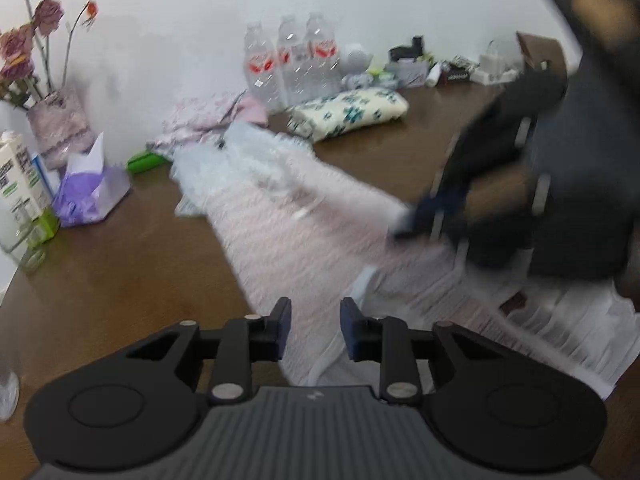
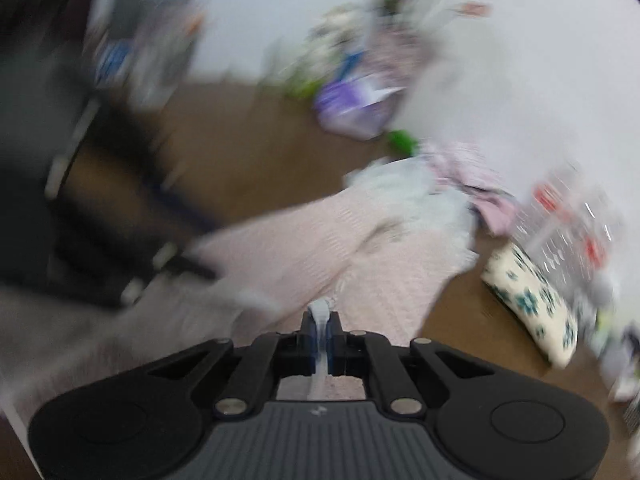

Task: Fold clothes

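Observation:
A pale pink ribbed garment point(image 1: 304, 220) lies stretched across the brown table point(image 1: 120, 272), with a white frilly part point(image 1: 248, 160) at its far end. My left gripper point(image 1: 314, 326) hovers over the near end, jaws apart, and only fabric below shows through the gap. The right gripper point(image 1: 404, 224) comes in blurred from the right, low on the cloth. In the right wrist view my right gripper point(image 2: 320, 324) is shut on a white strip at the edge of the pink garment point(image 2: 320, 248). The left gripper point(image 2: 200, 268) is a dark blur at the left.
Three clear water bottles point(image 1: 292, 64) stand by the wall behind a folded cream cloth with teal flowers point(image 1: 348, 112). A crumpled pink pile point(image 1: 208, 116), a purple tissue pack point(image 1: 88, 192), a carton point(image 1: 20, 184) and a vase of roses point(image 1: 60, 124) sit at the left.

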Available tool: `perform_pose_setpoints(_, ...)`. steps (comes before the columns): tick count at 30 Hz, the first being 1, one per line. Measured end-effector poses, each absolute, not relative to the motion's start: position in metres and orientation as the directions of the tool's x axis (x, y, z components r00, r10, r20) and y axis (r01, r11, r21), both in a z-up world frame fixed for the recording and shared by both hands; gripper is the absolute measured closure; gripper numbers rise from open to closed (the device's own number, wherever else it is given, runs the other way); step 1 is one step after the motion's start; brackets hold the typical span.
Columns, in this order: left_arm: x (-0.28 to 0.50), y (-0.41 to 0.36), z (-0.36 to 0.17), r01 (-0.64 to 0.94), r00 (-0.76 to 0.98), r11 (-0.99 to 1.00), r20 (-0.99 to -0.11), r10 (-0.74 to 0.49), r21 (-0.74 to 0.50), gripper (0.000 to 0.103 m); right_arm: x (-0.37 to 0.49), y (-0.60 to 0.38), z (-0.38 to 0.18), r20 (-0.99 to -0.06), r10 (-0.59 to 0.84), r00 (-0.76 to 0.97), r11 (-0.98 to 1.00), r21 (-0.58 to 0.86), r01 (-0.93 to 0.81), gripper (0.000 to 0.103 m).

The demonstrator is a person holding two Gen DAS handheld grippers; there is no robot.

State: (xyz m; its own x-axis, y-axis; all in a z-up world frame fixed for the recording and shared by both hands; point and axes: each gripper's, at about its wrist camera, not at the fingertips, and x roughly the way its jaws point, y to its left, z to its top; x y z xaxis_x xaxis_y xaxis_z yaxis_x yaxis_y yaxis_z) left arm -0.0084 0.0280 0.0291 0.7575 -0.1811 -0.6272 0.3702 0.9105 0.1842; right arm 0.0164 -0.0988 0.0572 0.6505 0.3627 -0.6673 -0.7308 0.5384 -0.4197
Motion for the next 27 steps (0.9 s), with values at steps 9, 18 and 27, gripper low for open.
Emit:
perform_pose_setpoints(9,0.001,0.034,0.041,0.400,0.737,0.913,-0.620,-0.269,0.080,0.071,0.002,-0.134,0.076,-0.674,0.498,0.545,0.543,-0.248,-0.802,0.060)
perform_pose_setpoints(18,0.041,-0.017,0.016,0.388,0.747,0.898,-0.641,-0.175,0.206,0.087,0.130,-0.150,0.093,-0.643,0.507,0.575,0.793,0.086,-0.603,0.079)
perform_pose_setpoints(27,0.033,-0.012,0.012,0.342,0.765,0.924,-0.621,-0.171,0.168,0.088,0.223,-0.099,0.046,-0.671,0.425,0.608,0.815,-0.009,-0.579,0.097)
